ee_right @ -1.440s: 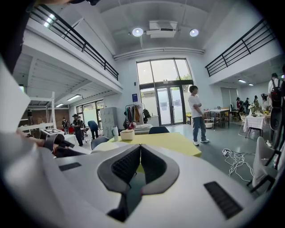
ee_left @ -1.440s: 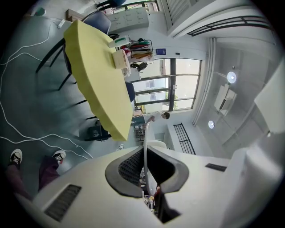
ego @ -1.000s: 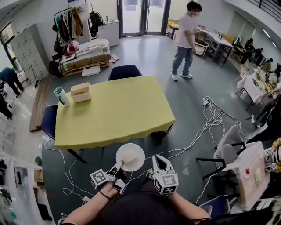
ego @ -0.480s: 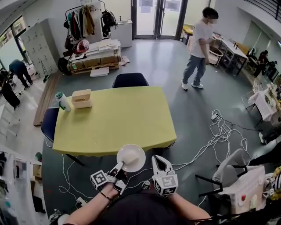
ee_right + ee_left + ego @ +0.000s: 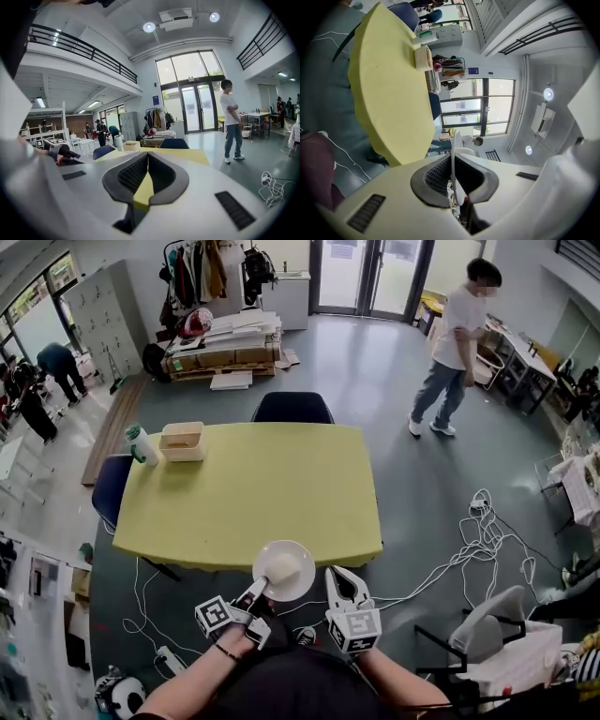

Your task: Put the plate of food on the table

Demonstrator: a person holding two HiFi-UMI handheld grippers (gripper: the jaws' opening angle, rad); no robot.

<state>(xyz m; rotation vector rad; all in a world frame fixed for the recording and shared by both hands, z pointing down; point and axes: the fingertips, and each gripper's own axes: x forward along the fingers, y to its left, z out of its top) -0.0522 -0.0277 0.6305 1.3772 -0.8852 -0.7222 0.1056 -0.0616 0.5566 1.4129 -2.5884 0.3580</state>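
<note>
Yellow table point(image 5: 244, 493), left tool point(image 5: 260, 590) clamping plate point(image 5: 300, 557), right tool point(image 5: 336, 577) closed

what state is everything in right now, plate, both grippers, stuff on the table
plate: held level by its rim, in the air at the table's near edge
food: pale mound sitting on the plate
left gripper: shut on the plate's rim
right gripper: shut, empty
table: covered in yellow cloth
box: standing at the table's far left corner
bottle: upright beside the box
</note>
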